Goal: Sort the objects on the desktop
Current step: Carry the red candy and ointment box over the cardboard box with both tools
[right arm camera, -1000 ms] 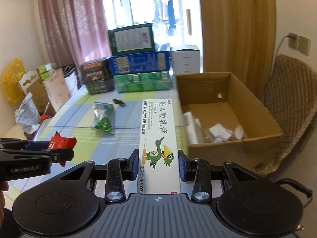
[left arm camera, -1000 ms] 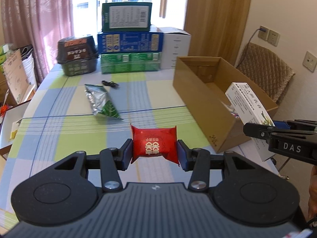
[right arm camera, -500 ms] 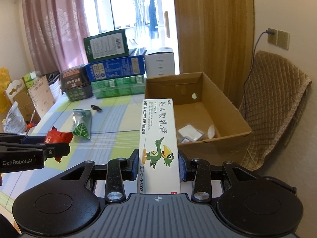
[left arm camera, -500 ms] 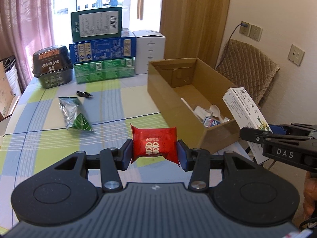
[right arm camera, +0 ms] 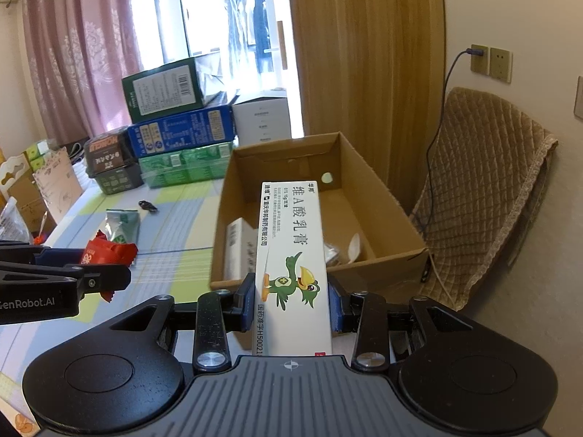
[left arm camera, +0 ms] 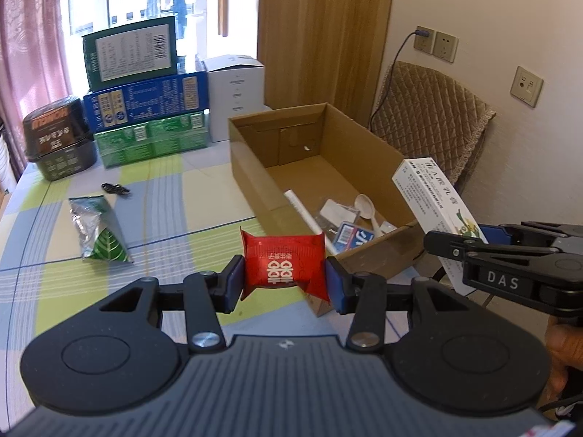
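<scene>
My left gripper (left arm camera: 283, 279) is shut on a red candy packet (left arm camera: 284, 260), held above the table near the front corner of an open cardboard box (left arm camera: 251, 178). My right gripper (right arm camera: 291, 300) is shut on a long white ointment box (right arm camera: 291, 240) with a green bird on it, pointing over the cardboard box's (right arm camera: 382, 211) near wall. The left wrist view catches the ointment box (left arm camera: 433, 196) and the right gripper at the right. The red packet (right arm camera: 105, 253) shows at the left of the right wrist view. Inside the cardboard box lie a white spoon (left arm camera: 366, 205) and small packages.
On the checked tablecloth (left arm camera: 164, 196) lie a green-and-silver snack bag (left arm camera: 98, 233) and a small black cable (left arm camera: 114, 189). Stacked cartons (left arm camera: 145, 105), a black noodle bowl (left arm camera: 58, 138) and a white box (left arm camera: 237, 94) stand at the far edge. A padded chair (left arm camera: 430, 127) stands right of the table.
Both grippers have swung right toward the cardboard box, carrying their items. The box's inside, with the spoon and packages, has come into view. Neither grip has changed.
</scene>
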`<state>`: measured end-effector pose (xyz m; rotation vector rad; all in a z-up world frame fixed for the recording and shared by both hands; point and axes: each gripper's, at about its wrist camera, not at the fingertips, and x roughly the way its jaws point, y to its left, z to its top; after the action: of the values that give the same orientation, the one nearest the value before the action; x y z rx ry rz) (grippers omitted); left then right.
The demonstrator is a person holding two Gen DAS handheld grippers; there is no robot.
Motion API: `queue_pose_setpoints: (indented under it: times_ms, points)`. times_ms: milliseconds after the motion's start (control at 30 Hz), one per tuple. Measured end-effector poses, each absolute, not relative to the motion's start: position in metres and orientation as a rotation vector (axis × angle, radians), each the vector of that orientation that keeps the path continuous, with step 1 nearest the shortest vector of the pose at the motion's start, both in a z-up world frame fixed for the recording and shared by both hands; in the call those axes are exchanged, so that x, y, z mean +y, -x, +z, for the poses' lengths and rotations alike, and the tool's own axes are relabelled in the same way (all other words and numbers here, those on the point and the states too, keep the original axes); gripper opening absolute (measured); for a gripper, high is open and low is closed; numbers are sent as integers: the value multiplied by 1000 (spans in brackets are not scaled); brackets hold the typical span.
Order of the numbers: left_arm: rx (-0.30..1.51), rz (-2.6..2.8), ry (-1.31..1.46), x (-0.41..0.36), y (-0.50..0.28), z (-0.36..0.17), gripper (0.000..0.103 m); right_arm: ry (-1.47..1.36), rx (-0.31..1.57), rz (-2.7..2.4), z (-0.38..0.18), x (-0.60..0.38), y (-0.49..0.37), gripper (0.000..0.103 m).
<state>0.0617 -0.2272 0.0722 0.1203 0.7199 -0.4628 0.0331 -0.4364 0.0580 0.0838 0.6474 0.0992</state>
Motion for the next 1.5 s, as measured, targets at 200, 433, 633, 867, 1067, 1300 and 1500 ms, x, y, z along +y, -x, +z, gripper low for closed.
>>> queue_pose_setpoints:
  times_ms: [200,433,633,867,1067,1300,1500]
  points:
    - [717,-488,-126,-249,-72,73,41,-78,646,85,59,-452,-45,36]
    - [704,-515,-134,-269,-86,77,41,-63,643,74,61,-466,-64,36]
    - [695,-532,-142,-285,-103,81,41,-66,644,77,67,-476,-84,36]
    - [696,-551,-151,-303,-124,82,41,-79,654,82,70,-486,-106,36]
    - [707,-568,-158,-315,-135,78,41,-76,663,85,69,-488,-121,36]
    - [720,-570,-159,-322,-143,71,41,-52,672,85,67,-490,-136,36]
    - [734,-566,-146,-325,-153,66,41,-41,677,87,65,-491,-145,36]
